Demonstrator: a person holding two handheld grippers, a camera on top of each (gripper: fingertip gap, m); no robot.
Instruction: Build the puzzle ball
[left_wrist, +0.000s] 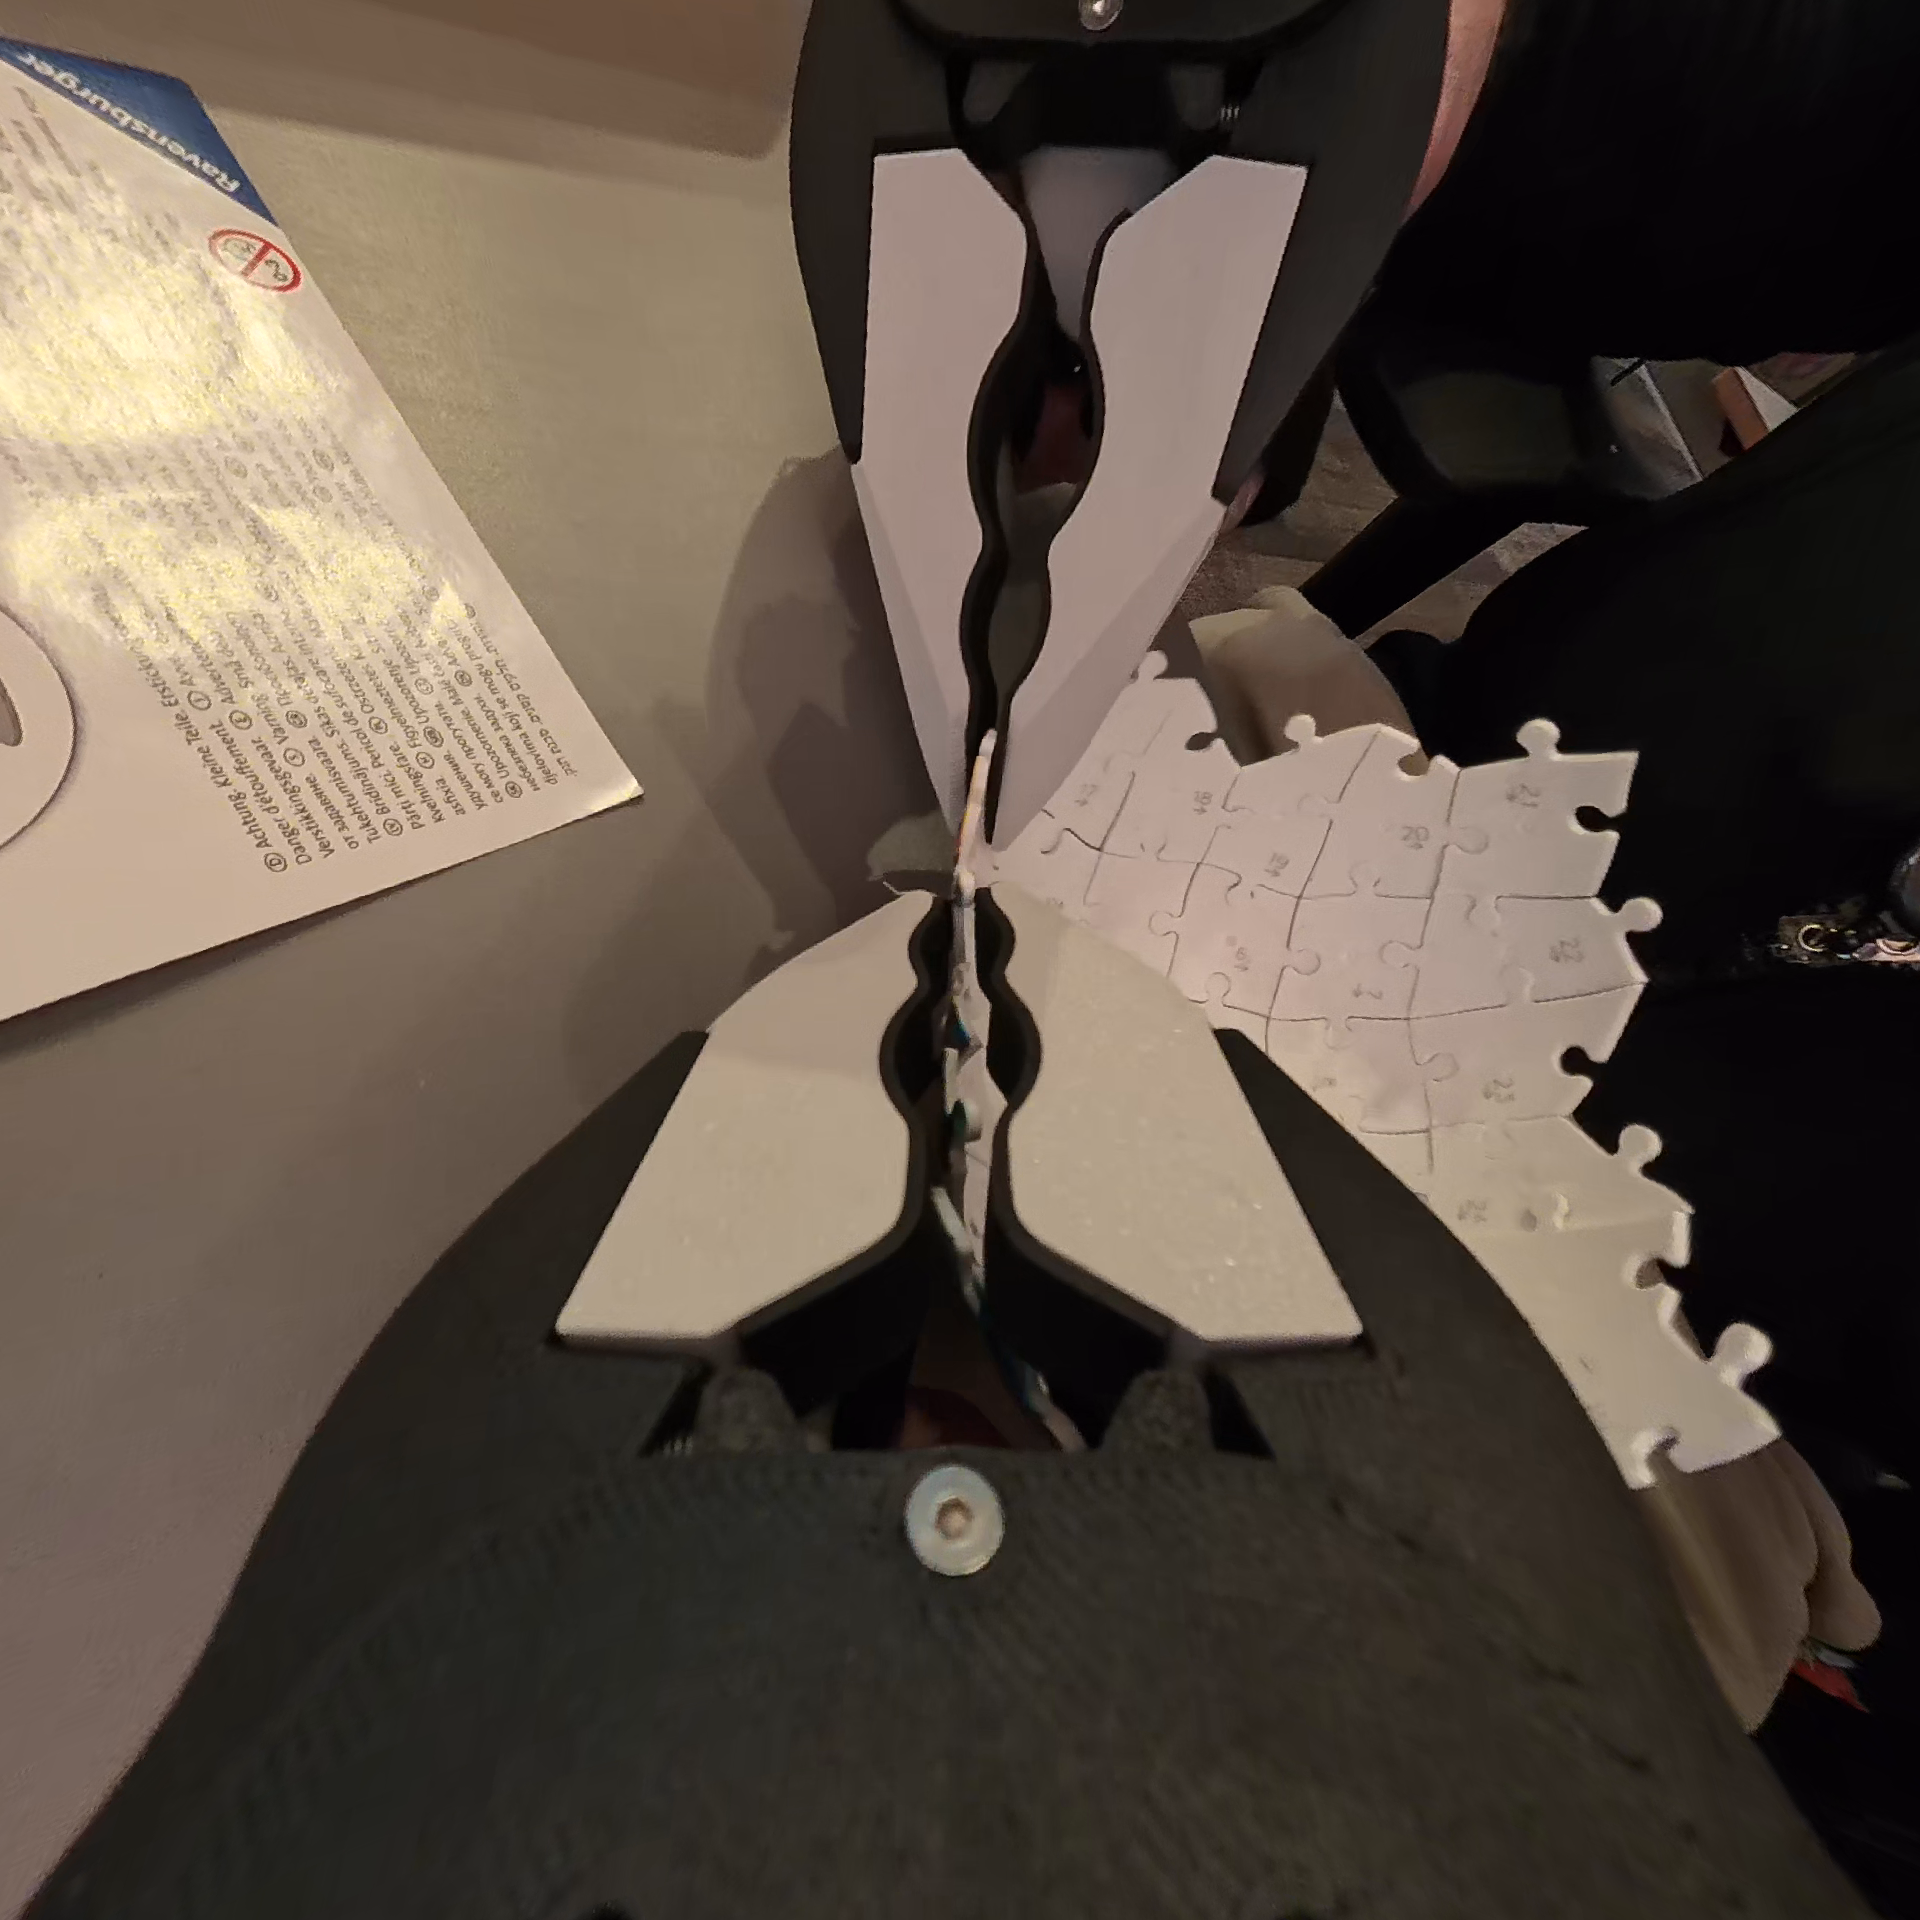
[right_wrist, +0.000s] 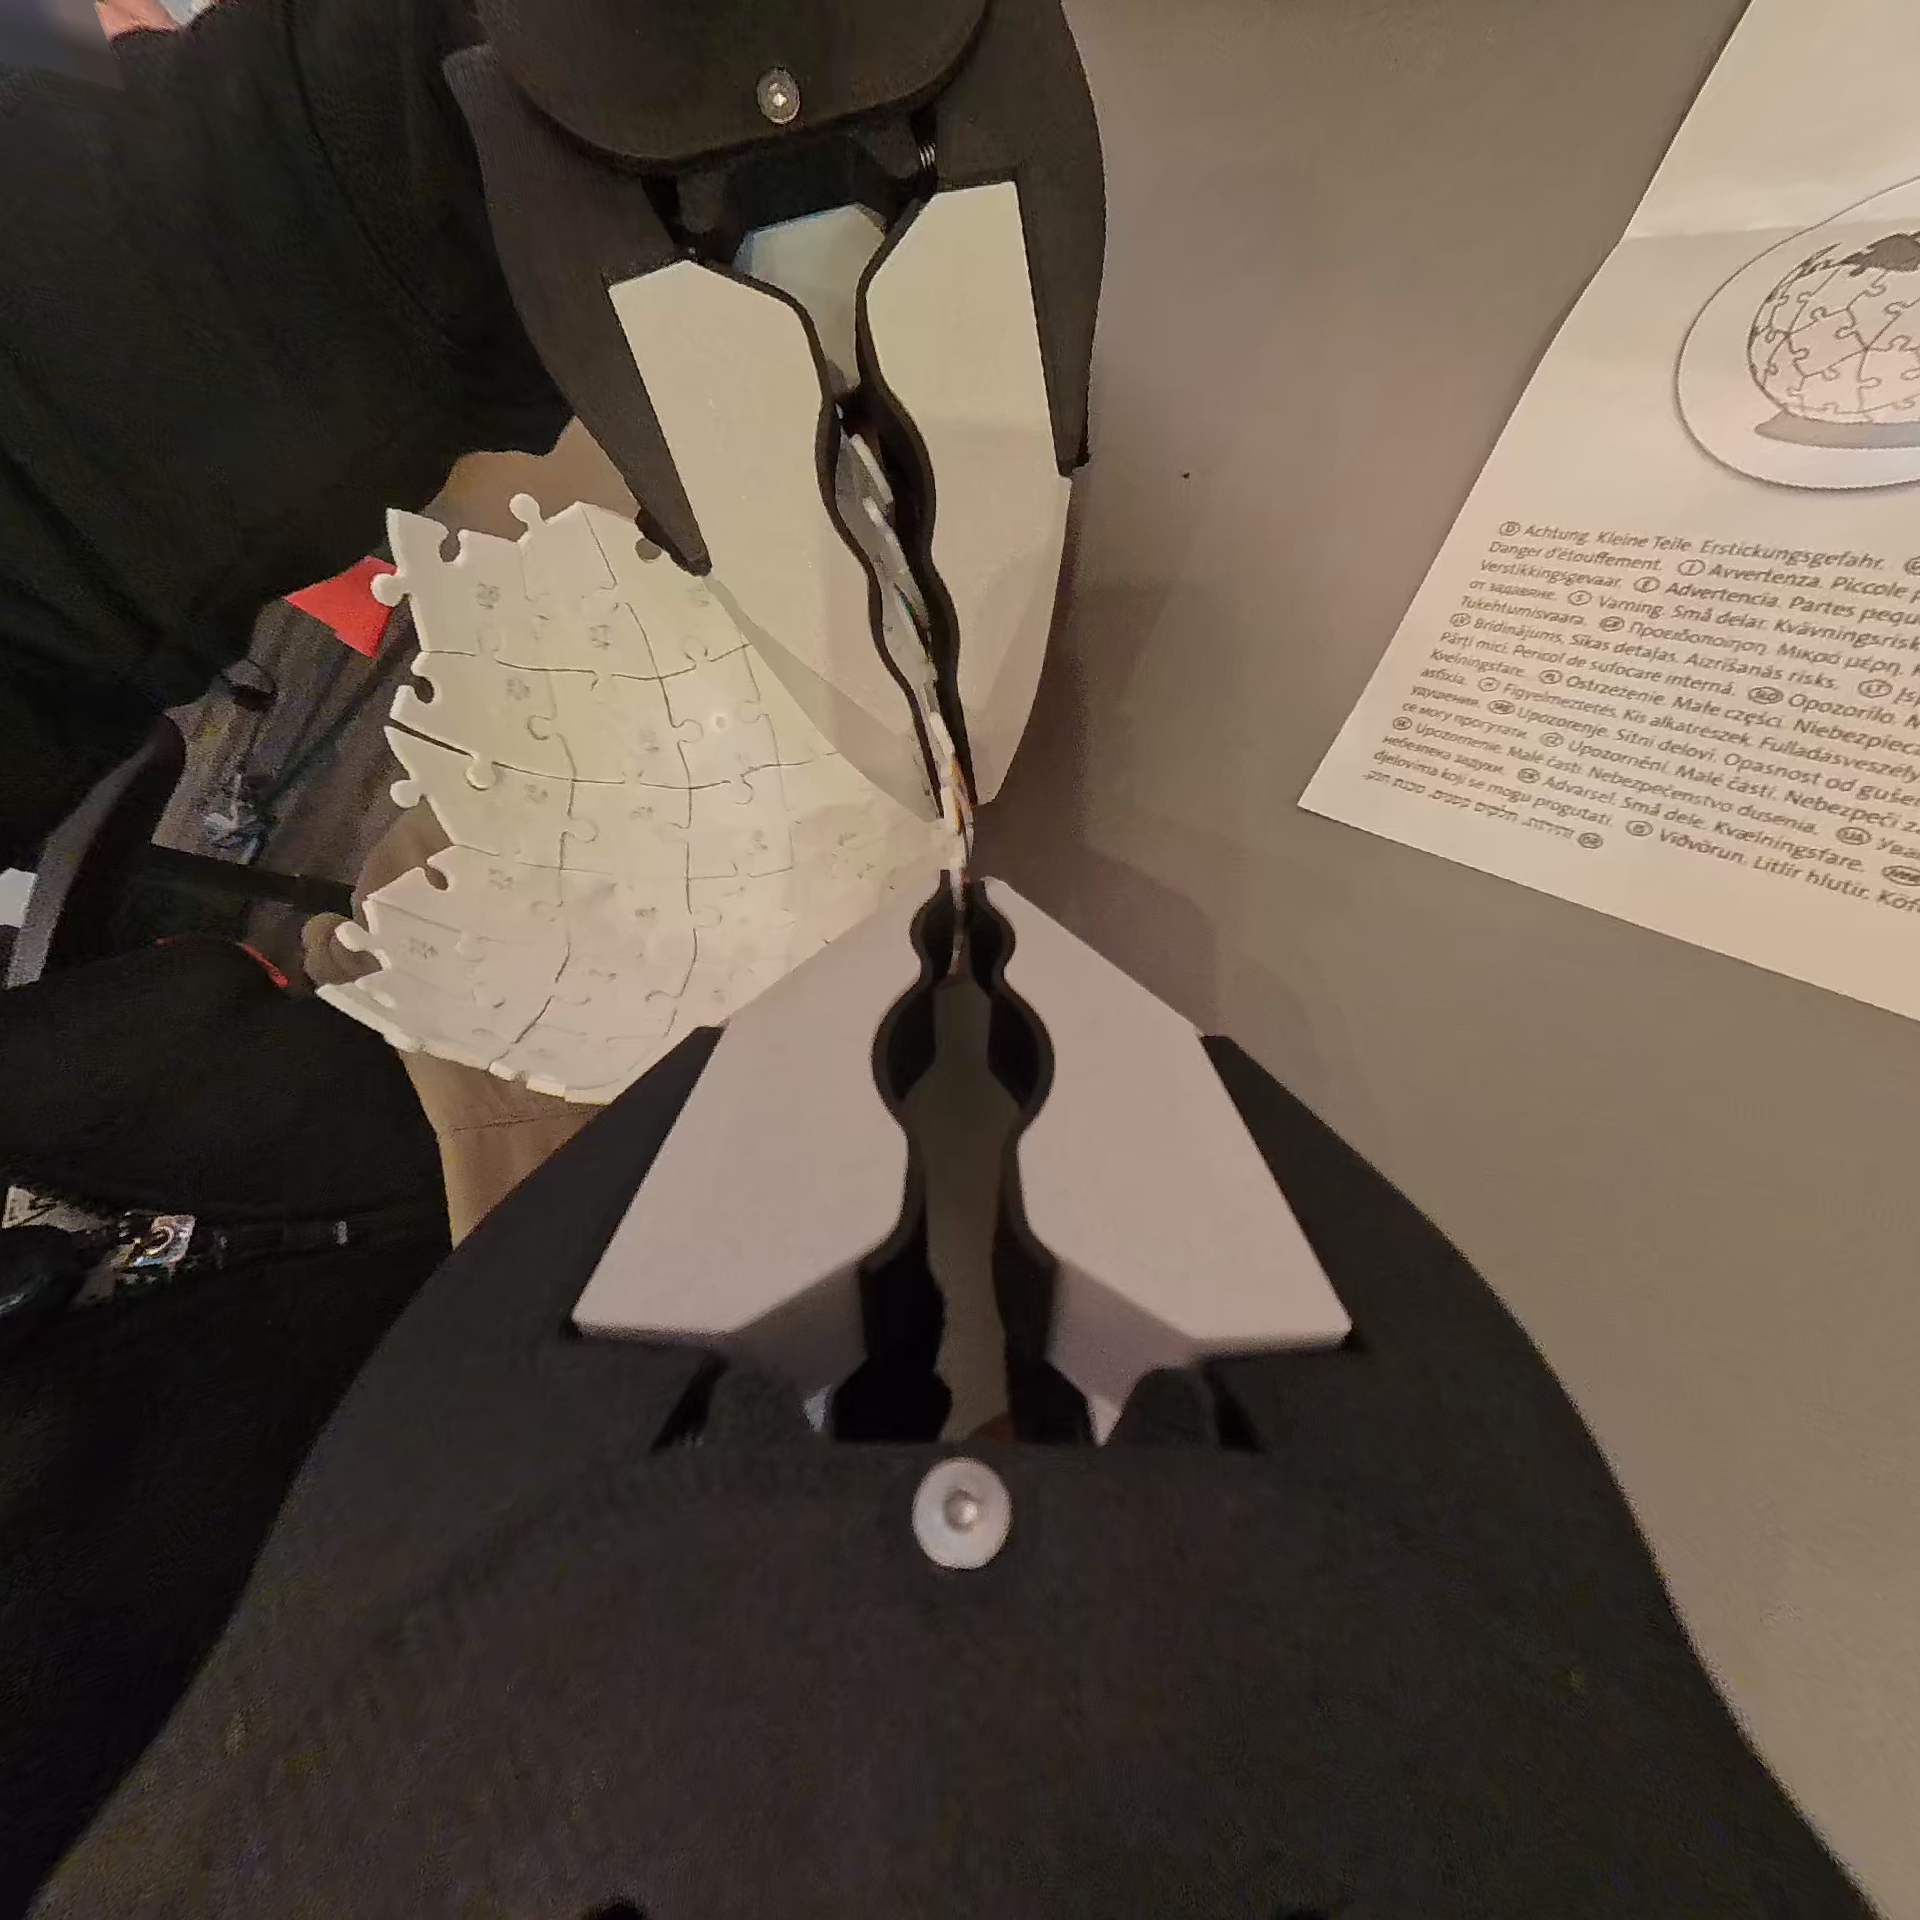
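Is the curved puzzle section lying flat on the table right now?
No. The curved puzzle section is held up in the air, pinched at its edge between the left gripper and right gripper, above the grey table.

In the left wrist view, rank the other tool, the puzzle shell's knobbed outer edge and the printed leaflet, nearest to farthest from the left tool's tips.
1. Right tool: tip to tip, straight ahead.
2. Puzzle shell: its knobbed outer edge fans rightward.
3. Leaflet: flat, far left.
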